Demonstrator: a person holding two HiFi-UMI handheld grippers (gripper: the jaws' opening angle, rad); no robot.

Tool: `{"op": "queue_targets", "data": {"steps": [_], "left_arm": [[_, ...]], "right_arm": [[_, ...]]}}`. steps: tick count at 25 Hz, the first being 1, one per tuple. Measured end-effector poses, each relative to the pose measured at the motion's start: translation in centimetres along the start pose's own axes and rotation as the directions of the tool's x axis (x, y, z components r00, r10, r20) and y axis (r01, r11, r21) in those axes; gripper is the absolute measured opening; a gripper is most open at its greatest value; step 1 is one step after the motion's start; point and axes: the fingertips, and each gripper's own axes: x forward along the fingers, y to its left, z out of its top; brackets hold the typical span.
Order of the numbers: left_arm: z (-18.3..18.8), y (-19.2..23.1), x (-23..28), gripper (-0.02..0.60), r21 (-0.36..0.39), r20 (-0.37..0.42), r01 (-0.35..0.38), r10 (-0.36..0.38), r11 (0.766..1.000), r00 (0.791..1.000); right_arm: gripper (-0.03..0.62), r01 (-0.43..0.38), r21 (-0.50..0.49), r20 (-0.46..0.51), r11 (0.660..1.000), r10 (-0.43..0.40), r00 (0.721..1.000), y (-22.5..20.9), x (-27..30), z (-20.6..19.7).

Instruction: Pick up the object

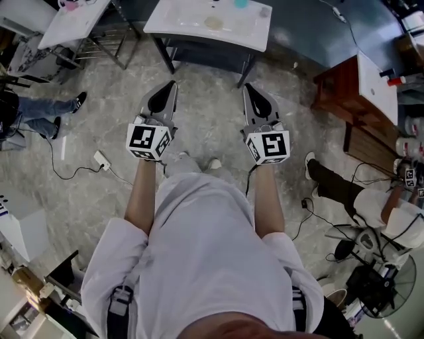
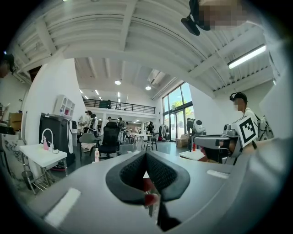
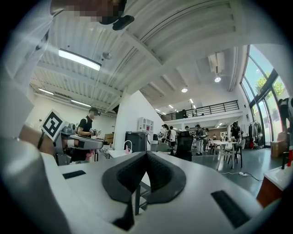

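Stands on a grey mottled floor [image 1: 212, 126] that fills most of the head view. Faces a white table [image 1: 185, 20] at the top of that view, well ahead of both grippers. Wears a white shirt [image 1: 205, 251], with both bare forearms held out forward, side by side. Has a second white table [image 1: 73, 20] off to the upper left and a brown cabinet [image 1: 338, 86] to the right.

Holds the left gripper [image 1: 174, 82] over the floor, pointed toward the white table, with jaws closed tip to tip and nothing gripped. Shows the same in the left gripper view: left gripper [image 2: 146, 153] with dark pads meeting at the front, and only the distant hall beyond. Holds the right gripper [image 1: 245, 85] level with the left and apart from it, likewise closed and empty. Confirms this in the right gripper view: right gripper [image 3: 146, 153] with pads touching at the tip.

Carries a marker cube [image 1: 148, 140] at the back of the left gripper and another marker cube [image 1: 268, 145] at the back of the right.

Cannot tell which thing is the object. On the white table, finds a pale round thing [image 1: 213, 22] near the middle and a teal thing [image 1: 241, 3] at the far edge, both well apart from the grippers.
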Motion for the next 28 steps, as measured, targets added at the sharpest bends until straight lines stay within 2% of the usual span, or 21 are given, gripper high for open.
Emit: {"op": "queue_targets", "data": {"steps": [5,13,21,25,28], "left_arm": [[-0.8,0.4,1.3,-0.001,0.009,-0.018,-0.056,0.056,0.998,0.998],[-0.9,3.1,6.1,-0.001,0.015,-0.013,-0.059,0.060,0.998,0.998],[-0.8,12.0,15.9,-0.002,-0.002,0.026,-0.054,0.054,0.999,0.998],[0.0,17.8,21.6,-0.002,0.021,0.025,-0.022,0.022,1.000,0.999],[0.0,21.8,25.8,-0.002,0.012,0.018,0.009,-0.009,1.000,1.000]], "right_arm": [[0.002,-0.034,0.013,-0.011,0.999,0.034,0.999,-2.3,0.6,-1.6],[0.002,-0.031,0.009,-0.010,0.999,0.031,0.999,-5.2,4.7,-2.3],[0.002,-0.002,0.008,-0.049,1.000,0.003,0.999,-8.5,15.6,-4.2],[0.002,0.019,0.014,-0.062,1.000,-0.018,0.998,-10.4,23.3,-4.4],[0.002,0.032,0.006,-0.078,0.999,-0.032,0.996,-11.8,28.9,-4.5]]}}
